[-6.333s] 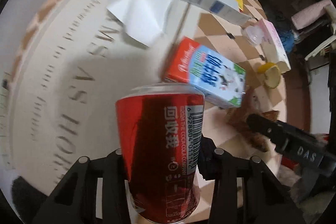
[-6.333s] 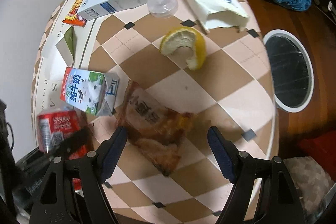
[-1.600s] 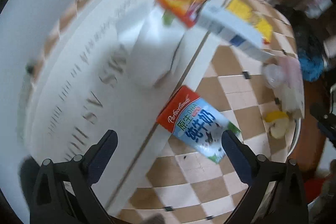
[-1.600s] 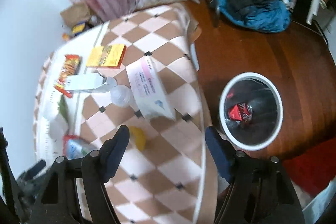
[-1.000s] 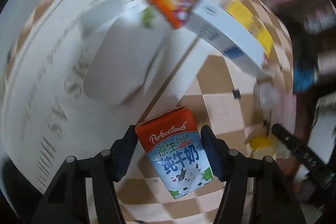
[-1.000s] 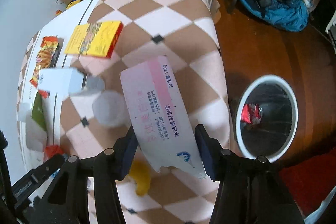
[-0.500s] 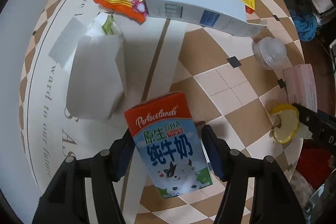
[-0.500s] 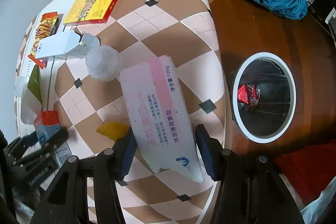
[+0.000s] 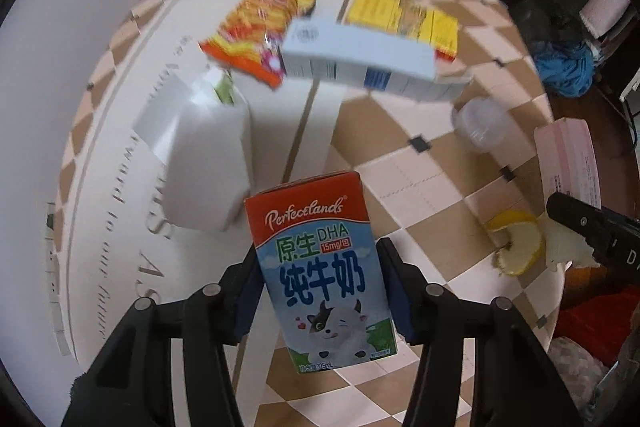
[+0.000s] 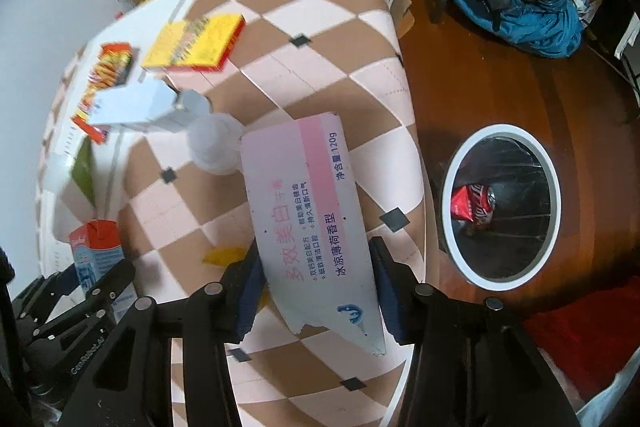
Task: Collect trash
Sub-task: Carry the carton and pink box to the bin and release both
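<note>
1. The coming move turns on the bin [image 10: 500,203]: it stands on the wooden floor, off the bench's [image 10: 332,39] edge, ahead and to the right of the right tool [image 10: 314,291]. A red can [image 10: 474,205] already lies inside it.
2. The right tool is plainly the nearer of the two; the bin does not show in the left wrist view at all.
3. The right tool has just been closing, and its pads press both long sides of the pink toothpaste box [image 10: 312,223]. The box's long axis runs straight ahead from the tool, torn end nearest the wrist.
4. The left tool [image 9: 318,289] has also just been closing and clamps the milk carton [image 9: 320,275] across its width. The carton's long axis runs away from the tool, red top farthest out.
5. Both tools point steeply down at the bench; the left one shows at the lower left of the right wrist view, well to that side of the bin.
6. The carton seems lifted clear of the bench, though blur leaves that uncertain.
7. Still lying ahead of the left tool: a white paper bag [image 9: 208,163], snack packet [image 9: 260,23], long white carton [image 9: 360,59], yellow box [image 9: 404,23], clear cup [image 9: 482,129] and lemon peel [image 9: 516,247].
</note>
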